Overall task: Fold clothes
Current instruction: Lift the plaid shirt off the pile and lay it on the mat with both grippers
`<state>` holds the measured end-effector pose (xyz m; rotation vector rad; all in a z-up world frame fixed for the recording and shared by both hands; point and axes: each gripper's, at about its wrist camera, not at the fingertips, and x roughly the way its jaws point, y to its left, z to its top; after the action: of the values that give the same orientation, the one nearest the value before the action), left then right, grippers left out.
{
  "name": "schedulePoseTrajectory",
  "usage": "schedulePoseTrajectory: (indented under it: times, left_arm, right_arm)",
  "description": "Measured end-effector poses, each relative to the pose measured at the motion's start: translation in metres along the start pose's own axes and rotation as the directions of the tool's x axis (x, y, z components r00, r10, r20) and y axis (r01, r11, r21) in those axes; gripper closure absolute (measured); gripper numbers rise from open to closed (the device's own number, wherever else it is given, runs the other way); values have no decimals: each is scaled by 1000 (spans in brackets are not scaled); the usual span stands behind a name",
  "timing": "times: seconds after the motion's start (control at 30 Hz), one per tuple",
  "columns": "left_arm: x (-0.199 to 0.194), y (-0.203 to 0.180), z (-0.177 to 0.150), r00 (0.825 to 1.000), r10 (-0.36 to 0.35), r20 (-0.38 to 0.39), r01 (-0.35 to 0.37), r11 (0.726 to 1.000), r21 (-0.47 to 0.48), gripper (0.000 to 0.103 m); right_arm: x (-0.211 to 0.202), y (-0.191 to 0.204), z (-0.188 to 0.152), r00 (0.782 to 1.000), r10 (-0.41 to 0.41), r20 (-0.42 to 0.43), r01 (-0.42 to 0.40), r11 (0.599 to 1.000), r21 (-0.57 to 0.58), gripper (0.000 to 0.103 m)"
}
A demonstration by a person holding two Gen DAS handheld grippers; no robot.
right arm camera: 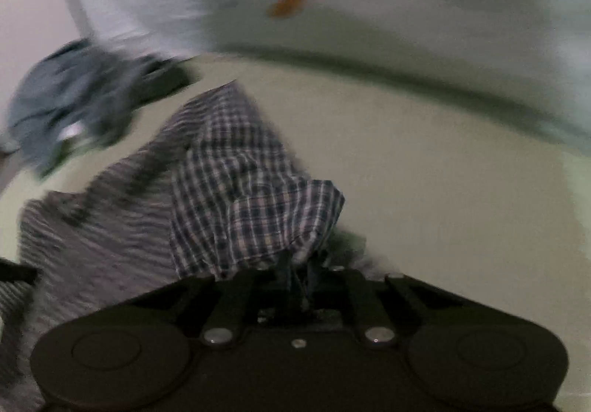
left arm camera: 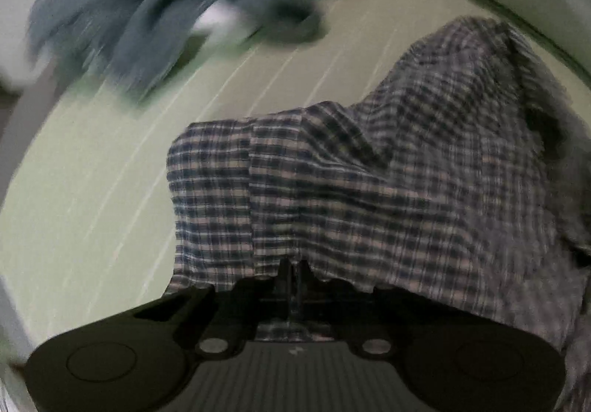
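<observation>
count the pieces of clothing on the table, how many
2. A plaid shirt lies close in front, its near edge pinched by both tongs; a grey-blue crumpled garment sits farther back left. Blur may hide more.

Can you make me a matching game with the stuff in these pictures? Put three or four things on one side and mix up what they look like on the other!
Things:
1. checked cloth
2. crumpled heap of clothes
3. surface
4. spot on the wall

Looks:
A. orange
B. pale green
C. grey-blue
D. dark and light checks

Pairs: 1-D, 2-C, 3-B, 4-A
</observation>
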<state>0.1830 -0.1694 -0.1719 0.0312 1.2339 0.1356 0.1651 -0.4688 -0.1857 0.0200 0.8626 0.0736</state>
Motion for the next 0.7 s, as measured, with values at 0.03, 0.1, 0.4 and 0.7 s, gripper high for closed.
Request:
schedulePoseTrajectory:
  times: [0.03,0.1,0.4,0.7]
  left_arm:
    - [5,-13,18,1000,-16,21,16,1000,24,101]
    - [15,-41,56,997,-52,62,47,996,72,101]
    - [-27,-196,166,909,-328,257,237,914,329,79]
    - [-67,-184,57,911,-396,118,331,871,362,37]
  right_arm:
    - [-3,-19,2,999,-52,7,52,998,32,96]
    - [-9,-59,4,989,-150,8,148,982,115,96]
    - [-73,-233,-38,735,-655,-175,669,657,347,96]
    - [-109,-182,-87,762,-617,-196,634,650,420,12]
